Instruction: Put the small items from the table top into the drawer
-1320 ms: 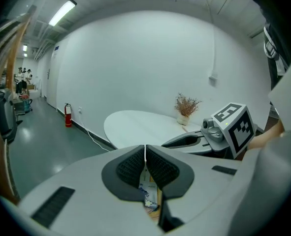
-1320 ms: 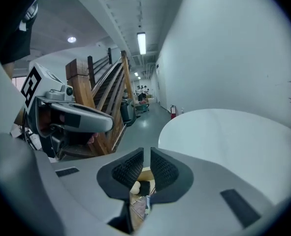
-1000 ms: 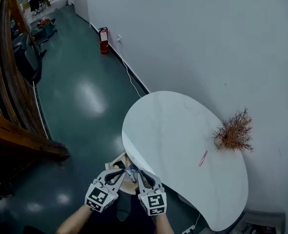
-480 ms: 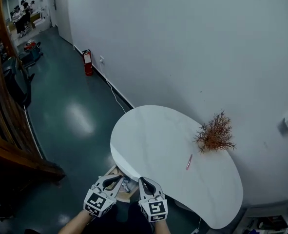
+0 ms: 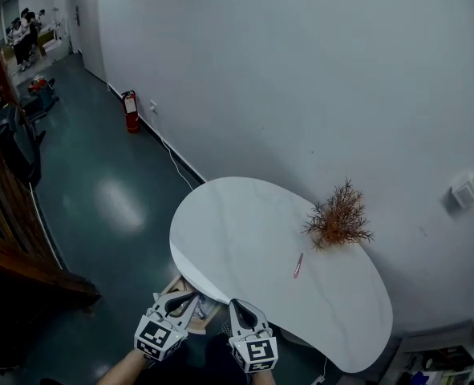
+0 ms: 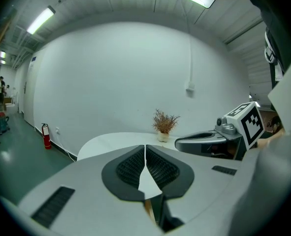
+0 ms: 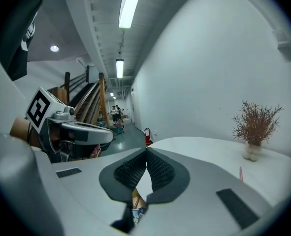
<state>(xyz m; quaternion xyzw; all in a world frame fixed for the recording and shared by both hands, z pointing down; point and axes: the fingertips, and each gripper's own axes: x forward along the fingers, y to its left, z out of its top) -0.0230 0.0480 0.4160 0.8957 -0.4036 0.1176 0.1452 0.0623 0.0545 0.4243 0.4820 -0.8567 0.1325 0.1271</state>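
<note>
**Head view: one pink stick on the table, both my grippers empty**

My left gripper (image 5: 190, 301) and right gripper (image 5: 237, 305) hang side by side over the open wooden drawer (image 5: 177, 286) under the near edge of the white, kidney-shaped marble table top (image 5: 237, 223). Each gripper view shows its ribbed pads meeting at the tips with nothing between them.

The only small item I can see on the top is a thin pink stick (image 5: 298, 265). It lies flat, well away from the drawer and near the dried reddish-brown plant (image 5: 338, 215); I cannot tell what it is.

I judge that fetching it is the next step. I would use the right gripper, spread its jaws before reaching the stick, and come in low. Pinching the stick across its width near the middle should stop it tipping. I would stay on the near side, clear of the twigs, and leave the drawer open.
</note>
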